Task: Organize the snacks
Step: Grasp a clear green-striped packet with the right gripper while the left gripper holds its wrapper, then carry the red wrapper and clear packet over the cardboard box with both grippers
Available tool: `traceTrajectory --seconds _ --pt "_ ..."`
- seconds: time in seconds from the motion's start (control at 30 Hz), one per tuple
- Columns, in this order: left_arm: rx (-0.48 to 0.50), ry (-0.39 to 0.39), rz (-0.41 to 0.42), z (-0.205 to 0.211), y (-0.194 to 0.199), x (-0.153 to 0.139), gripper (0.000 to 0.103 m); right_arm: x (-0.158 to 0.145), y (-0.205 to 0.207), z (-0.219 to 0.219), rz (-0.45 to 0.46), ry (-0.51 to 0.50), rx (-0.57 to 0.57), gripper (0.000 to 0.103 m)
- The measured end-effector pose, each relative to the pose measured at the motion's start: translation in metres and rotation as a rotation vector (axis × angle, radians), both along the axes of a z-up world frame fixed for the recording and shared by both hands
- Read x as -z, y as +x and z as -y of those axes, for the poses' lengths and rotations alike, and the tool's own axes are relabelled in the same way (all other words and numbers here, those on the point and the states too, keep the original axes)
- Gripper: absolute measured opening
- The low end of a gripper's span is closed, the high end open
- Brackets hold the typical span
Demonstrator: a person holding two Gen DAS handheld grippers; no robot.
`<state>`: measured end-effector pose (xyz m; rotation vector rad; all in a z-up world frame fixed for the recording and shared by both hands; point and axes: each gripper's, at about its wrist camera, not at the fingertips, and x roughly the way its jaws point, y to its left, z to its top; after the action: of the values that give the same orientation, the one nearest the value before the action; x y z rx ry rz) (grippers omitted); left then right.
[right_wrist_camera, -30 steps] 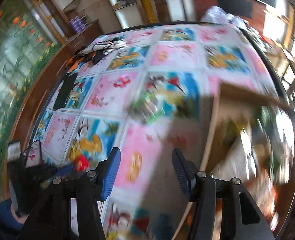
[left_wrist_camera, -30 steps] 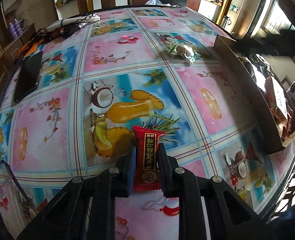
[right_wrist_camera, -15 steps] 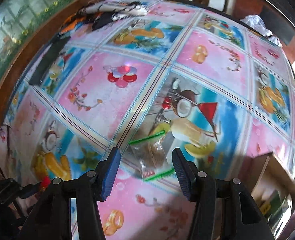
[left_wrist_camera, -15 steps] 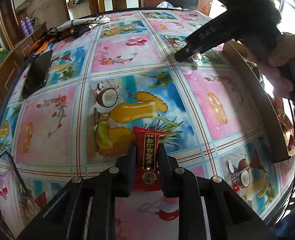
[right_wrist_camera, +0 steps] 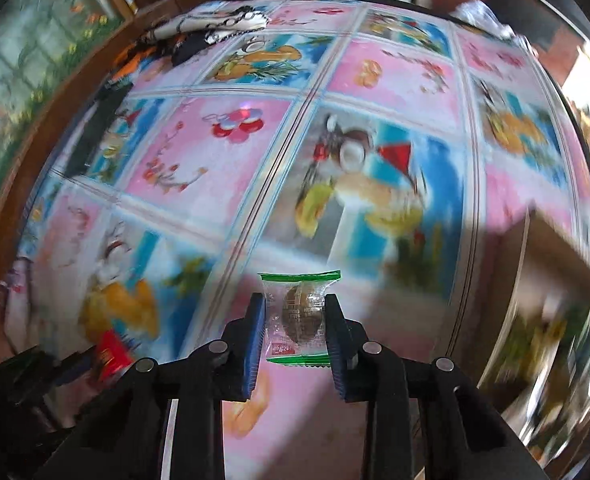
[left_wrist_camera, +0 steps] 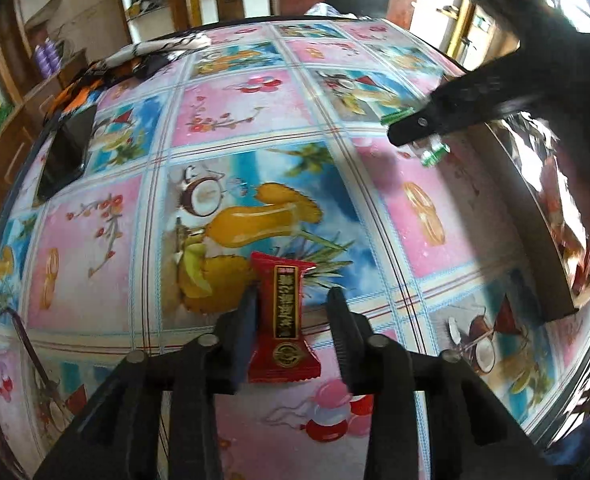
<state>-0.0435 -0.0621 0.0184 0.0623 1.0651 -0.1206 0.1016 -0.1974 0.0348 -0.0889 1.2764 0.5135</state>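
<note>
The table (left_wrist_camera: 95, 240) carried a tablecloth printed with pink and blue fruit panels. A brown cardboard box (left_wrist_camera: 535, 216) holding snacks stood along its right edge. The left tongs (left_wrist_camera: 291, 320) were opening over a red snack packet (left_wrist_camera: 283, 320) lying flat at the near edge; the left pad touched it, the right pad stood clear. The right tongs (right_wrist_camera: 295, 316) were closing, both pads pressed on a clear green-edged snack packet (right_wrist_camera: 299, 312), near the box's far end.
</note>
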Motion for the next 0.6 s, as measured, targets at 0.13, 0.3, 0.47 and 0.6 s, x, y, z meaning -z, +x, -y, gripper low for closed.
traceTrajectory --seconds 0.13,0.3,0.47,0.6 --pt "0.007 0.006 -0.002 0.001 0.001 0.0 0.036 -0.008 -0.047 0.002 0.013 0.041 0.016 0.031" --pt "0.021 0.011 0.004 0.001 0.002 0.0 0.028 -0.012 -0.092 0.002 0.027 0.068 0.051 0.031" --pt "0.03 0.029 0.009 0.001 0.001 0.0 0.017 -0.018 -0.113 0.005 0.045 0.074 0.086 0.031" --pt "0.044 0.052 0.02 0.002 0.0 -0.003 0.017 -0.022 -0.121 0.01 0.054 0.087 0.122 0.031"
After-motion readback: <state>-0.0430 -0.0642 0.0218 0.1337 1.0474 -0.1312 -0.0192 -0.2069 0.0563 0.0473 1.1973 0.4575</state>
